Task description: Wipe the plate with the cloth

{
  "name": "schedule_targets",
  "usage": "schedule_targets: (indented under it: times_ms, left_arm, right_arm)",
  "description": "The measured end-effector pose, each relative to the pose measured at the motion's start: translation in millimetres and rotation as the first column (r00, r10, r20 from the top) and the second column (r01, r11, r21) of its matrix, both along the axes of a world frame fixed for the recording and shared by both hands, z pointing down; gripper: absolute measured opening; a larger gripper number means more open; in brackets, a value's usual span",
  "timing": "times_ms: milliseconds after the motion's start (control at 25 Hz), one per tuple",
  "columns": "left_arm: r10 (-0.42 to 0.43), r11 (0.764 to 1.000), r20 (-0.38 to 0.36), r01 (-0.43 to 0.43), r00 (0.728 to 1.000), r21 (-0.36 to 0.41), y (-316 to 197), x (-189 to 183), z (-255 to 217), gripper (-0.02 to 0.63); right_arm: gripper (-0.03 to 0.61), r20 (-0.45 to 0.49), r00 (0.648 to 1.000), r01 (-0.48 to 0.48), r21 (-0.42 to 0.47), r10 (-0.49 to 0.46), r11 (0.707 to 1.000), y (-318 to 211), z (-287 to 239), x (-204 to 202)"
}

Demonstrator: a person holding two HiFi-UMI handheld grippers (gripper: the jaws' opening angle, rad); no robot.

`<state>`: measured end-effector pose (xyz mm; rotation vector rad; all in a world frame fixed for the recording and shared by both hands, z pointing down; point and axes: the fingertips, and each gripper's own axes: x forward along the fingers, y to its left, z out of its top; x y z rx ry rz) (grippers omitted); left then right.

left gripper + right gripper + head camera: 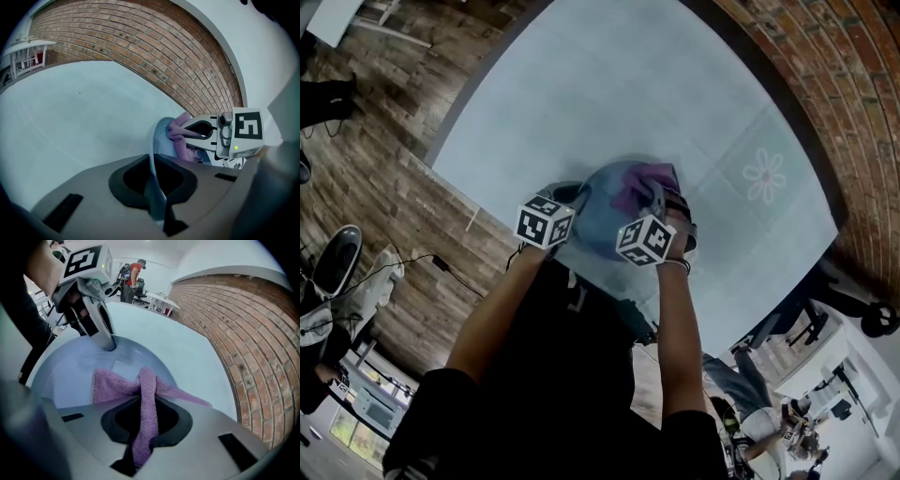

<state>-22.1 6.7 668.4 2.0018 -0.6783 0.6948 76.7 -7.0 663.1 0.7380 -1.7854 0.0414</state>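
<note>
The left tool (152, 190) is clamped on the rim of the blue plate (161, 136), holding it tilted over the pale blue counter (675, 94). The right tool (140, 427) is pinched tight on a purple cloth (115, 386), which spreads against the plate's face.

— Found any room past the plate (598, 225)?
— Plenty beyond and off to either side: passed over bare bench (675, 94), as far as the brick wall (154, 42).
— And nearer in?
— Was crowded. Met the left tool (107, 341) clamped on the rim, the right tool (190, 132) just beside it with the cloth (112, 385), both forearms (675, 319) across the near side.
</note>
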Motion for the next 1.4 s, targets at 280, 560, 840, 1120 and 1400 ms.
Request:
schedule_targets:
  times_ms: [280,560,840,1120,1400]
  left_arm:
    - [-0.005,1.000,0.003,0.005,1.000,0.007,0,0,0,0.046]
    - [-0.008,1.000,0.006,0.008,1.000,0.011,0,1,1,0.046]
    - [-0.006,1.000,0.007,0.006,1.000,0.008,0,-1,0,0.046]
    - [-0.009,1.000,0.018,0.009,1.000,0.025,-1,-1,0,0.047]
    - [-0.011,0.999,0.020,0.010,1.000,0.038,-1,-3,0,0.048]
  right_arm:
    - [0.058,-0.106,0.992,-0.068,0.035,0.072,0.997,-11,1,24]
    - [0.058,-0.177,0.974,-0.145,-0.009,0.141,0.989,15,3,54]
    - [0.058,-0.207,0.957,-0.227,-0.109,0.201,0.968,69,3,62]
    - [0.058,-0.113,0.976,-0.211,-0.251,0.188,0.945,124,4,18]
    - [0.058,0.030,0.989,-0.126,-0.321,0.143,0.939,139,8,-53]
